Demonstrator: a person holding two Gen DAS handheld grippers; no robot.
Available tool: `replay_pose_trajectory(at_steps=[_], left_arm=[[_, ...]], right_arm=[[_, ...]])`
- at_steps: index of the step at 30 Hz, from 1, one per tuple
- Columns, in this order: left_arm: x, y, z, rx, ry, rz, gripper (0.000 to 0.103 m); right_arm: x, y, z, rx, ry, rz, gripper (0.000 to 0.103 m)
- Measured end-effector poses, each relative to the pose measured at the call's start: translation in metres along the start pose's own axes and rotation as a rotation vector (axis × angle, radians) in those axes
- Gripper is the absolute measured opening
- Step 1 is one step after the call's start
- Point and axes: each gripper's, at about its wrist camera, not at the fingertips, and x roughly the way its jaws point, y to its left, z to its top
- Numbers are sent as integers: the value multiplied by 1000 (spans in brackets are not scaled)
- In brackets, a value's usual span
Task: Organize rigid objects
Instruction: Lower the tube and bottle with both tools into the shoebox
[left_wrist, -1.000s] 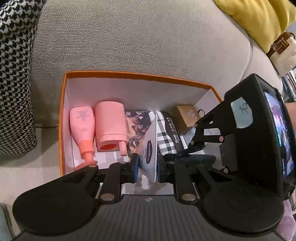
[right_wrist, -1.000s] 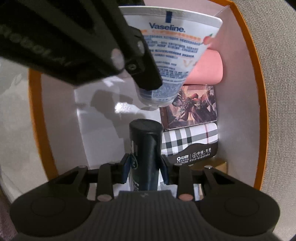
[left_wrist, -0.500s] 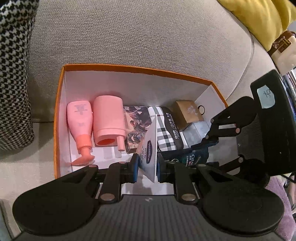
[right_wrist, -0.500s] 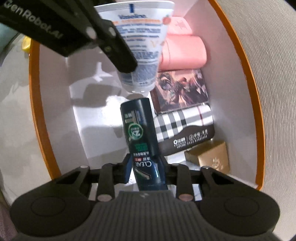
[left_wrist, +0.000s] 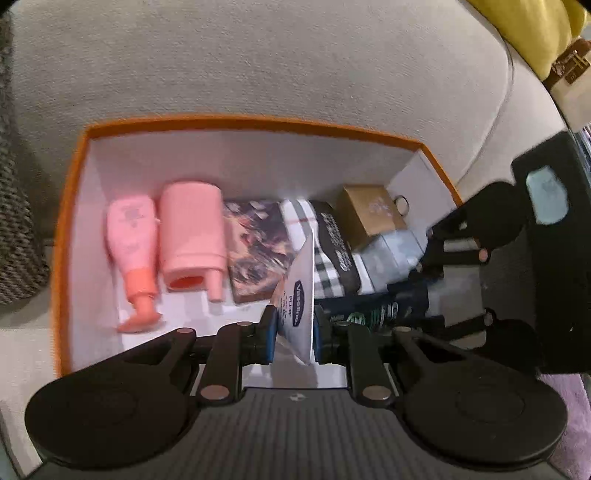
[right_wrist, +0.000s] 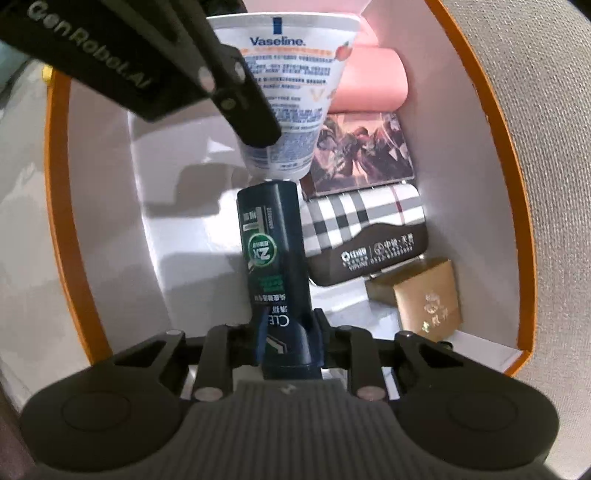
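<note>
Two pink bottles (left_wrist: 133, 240), one gold box (left_wrist: 373, 214), one orange box (left_wrist: 70, 206).

sofa (left_wrist: 258, 66): rough woven cloth | box (left_wrist: 258, 122): matt card | dark bottle (right_wrist: 275, 258): glossy plastic

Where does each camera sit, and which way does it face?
Left wrist: behind the left tool, angled down into the orange box, gripping the Vaseline tube; right tool alongside.
Right wrist: behind the right tool, looking straight down, closing on the dark Clear bottle.
Shared: box, tube, bottle.
</note>
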Motion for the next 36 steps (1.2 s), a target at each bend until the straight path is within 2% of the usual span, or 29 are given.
replay_pose_trajectory(at_steps=[1,5,12,17,20,21,25,29,36], left_arm=[[3,-2,-3,-1,13,-15,20],[12,-5,-8,10,26,9,20],[-3,6,-13,-57,30,-53,21],[-4,-6,-15,-27,64,-15,21],[-13,-13,-15,24,43,63,21],[-17,-13,-14,29,40,61,21],[-21,-11,-13,-29,45,-78,21],[-2,-16,-17,-103,70,-170,21],[41,-28,-26,-218,139,-243,21]], right_arm=[[-2,0,-2,6,-13,-9,26],[-8,-2,-9,38,-46,-8,26],[-26,-2,-19,114,-114,-54,26],[-35,3,-20,133,-122,-82,26],[-37,3,-24,153,-119,-97,26],[-37,3,-26,162,-117,-93,26],[-35,0,-29,196,-113,-98,26],[-38,-1,-31,213,-121,-127,26],[-38,5,-32,200,-90,-139,26]])
